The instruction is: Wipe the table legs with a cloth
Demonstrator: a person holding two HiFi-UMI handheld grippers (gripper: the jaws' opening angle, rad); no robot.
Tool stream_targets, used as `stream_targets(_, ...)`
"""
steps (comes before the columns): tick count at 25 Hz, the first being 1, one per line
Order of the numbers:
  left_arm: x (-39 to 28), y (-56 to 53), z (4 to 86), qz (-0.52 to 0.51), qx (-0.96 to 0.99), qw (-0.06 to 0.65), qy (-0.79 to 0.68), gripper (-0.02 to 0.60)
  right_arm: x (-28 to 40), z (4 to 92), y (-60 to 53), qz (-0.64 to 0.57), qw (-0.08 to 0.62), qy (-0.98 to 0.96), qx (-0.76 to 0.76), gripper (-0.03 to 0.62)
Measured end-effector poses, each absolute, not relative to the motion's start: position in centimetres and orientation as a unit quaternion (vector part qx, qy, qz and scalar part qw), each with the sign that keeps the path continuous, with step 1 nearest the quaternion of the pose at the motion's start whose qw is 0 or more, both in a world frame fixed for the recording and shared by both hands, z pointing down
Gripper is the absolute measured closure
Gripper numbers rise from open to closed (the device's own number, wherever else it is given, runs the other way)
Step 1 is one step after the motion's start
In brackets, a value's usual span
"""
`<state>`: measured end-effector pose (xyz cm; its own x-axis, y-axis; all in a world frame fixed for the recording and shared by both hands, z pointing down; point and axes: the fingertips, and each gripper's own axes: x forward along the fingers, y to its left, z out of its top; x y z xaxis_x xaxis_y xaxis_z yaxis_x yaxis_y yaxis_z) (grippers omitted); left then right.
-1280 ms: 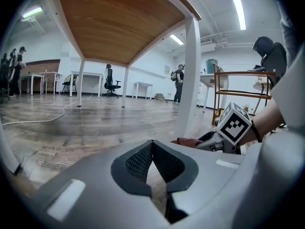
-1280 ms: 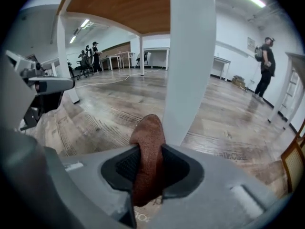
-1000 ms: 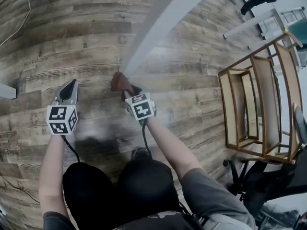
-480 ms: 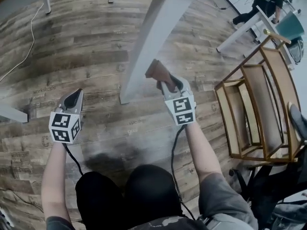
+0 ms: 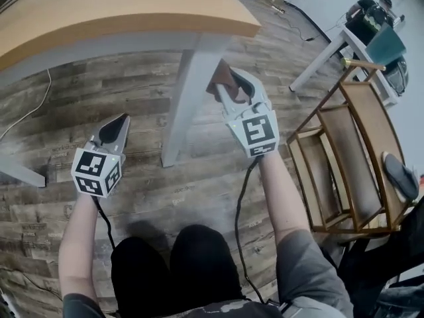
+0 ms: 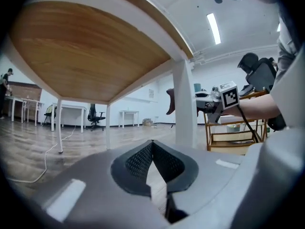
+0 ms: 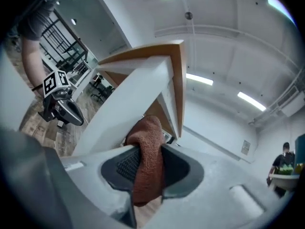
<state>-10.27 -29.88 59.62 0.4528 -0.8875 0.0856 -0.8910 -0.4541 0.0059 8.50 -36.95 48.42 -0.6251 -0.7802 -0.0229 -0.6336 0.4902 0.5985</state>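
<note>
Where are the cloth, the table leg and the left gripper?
cloth (image 7: 147,149): right gripper view, the fold clamped between the jaws.
table leg (image 5: 190,101): head view, mid-height on its white face.
left gripper (image 5: 124,119): head view, at its fingertips.

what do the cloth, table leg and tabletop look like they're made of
The cloth looks like rust-brown terry fabric, from its nubby pile. The table leg is smooth matte white, painted metal or wood; can't tell which. The tabletop looks like light wood or wood-look laminate, with faint grain.
</note>
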Motion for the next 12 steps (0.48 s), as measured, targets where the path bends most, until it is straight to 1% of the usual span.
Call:
stream_targets(4, -8.4, -30.5, 53.7, -0.010, 0.859, -0.026, -0.511, 0.562, 6.8, 45.1, -37.3, -0.327, 0.110, -0.853, 0.391, 0.500)
stream_targets(6, -8.0, -30.9, 52.7, -0.019, 0.855, -0.040, -0.516, 0.562, 6.0, 45.0, -37.5, -0.335, 0.111, -0.856, 0.376, 0.500)
stream_targets(8, -7.3, -31.2, 53.7, -0.007, 0.858, -0.036, -0.512, 0.563, 5.4, 45.8, -37.3, -0.336, 0.115, -0.862, 0.361, 0.500)
stream_targets(12, -6.5, -31.1, 58.1, 0.017, 0.862, 0.000, -0.507, 0.561, 5.4, 49.5, -37.2, -0.323, 0.134, -0.868, 0.353, 0.500)
